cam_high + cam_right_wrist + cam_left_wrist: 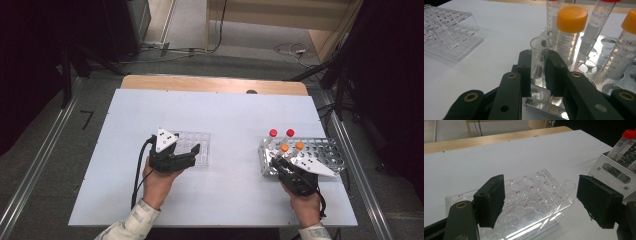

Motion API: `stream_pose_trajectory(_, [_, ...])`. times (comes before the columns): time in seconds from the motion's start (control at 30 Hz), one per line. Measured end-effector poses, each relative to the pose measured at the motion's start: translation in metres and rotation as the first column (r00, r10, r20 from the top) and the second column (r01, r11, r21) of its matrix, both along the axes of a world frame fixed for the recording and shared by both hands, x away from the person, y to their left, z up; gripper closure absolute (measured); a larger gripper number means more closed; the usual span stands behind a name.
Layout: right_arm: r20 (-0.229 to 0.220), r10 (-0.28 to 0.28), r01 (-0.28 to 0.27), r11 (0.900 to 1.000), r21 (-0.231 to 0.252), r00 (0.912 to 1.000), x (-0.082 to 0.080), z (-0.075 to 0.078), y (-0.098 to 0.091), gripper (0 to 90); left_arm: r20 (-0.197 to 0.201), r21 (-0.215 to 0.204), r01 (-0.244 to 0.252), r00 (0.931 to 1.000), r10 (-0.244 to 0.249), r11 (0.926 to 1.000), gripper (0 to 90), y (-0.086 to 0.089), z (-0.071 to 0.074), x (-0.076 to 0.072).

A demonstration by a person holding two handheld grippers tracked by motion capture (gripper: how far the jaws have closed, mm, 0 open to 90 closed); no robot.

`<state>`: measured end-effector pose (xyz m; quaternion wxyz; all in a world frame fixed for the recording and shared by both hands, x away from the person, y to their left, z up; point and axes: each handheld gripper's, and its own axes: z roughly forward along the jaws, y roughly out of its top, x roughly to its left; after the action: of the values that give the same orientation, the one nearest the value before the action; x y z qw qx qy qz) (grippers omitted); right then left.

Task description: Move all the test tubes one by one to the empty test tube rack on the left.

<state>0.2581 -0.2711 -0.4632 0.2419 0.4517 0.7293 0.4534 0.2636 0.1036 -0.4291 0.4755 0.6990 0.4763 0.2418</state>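
The right tongs (539, 72) are clenched on a clear uncapped tube (539, 53) standing upright at the near corner of the metal rack (616, 75), just in front of an orange-capped tube (570, 37) (two red-capped ones stand behind). Well to the rack's left, the left tongs (540, 200) hang released over the clear plastic rack (529, 207) on the desk (235, 190).

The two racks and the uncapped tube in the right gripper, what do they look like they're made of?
The clear rack looks like acrylic: see-through, glossy, with red printed labels. The metal rack looks like brushed aluminium: silver-grey, matte sheen, screw heads in its side. The uncapped tube, clamped in the right gripper, is transparent; glass or clear plastic, I can't tell which.
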Motion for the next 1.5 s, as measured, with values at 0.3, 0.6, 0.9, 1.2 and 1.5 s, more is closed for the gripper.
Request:
stream_pose_trajectory(0.3, [0.06, 0.0, 0.001, 0.9999, -0.017, 0.9982, -0.006, 0.017, 0.002, 72.8, 0.004, -0.008, 0.0, 1.0, 0.0, 1.0, 23.2, 0.001, 0.001, 0.0])
stream_pose_trajectory(0.6, [0.118, 0.002, -0.002, 1.0, -0.001, 0.993, -0.016, 0.043, -0.001, 73.1, 0.005, -0.011, 0.003, 1.0, -0.003, 0.9999, 23.2, 0.001, 0.002, -0.001])
stream_pose_trajectory(0.9, [0.143, 0.032, -0.034, 0.9994, 0.011, 0.9892, -0.023, 0.054, 0.006, 73.1, 0.01, -0.015, 0.005, 0.9999, -0.005, 0.9999, 23.2, 0.001, 0.003, -0.002])
stream_pose_trajectory(1.2, [0.126, 0.092, -0.093, 0.9956, 0.004, 0.9878, -0.025, 0.049, 0.025, 73.1, 0.017, -0.017, 0.012, 0.9998, -0.012, 0.9998, 23.4, -0.001, 0.005, -0.004])
stream_pose_trajectory(1.5, [0.087, 0.158, -0.157, 0.9874, -0.018, 0.9836, -0.024, 0.036, 0.049, 73.1, 0.019, -0.018, 0.029, 0.9994, -0.028, 0.9994, 23.9, -0.006, 0.006, -0.007])
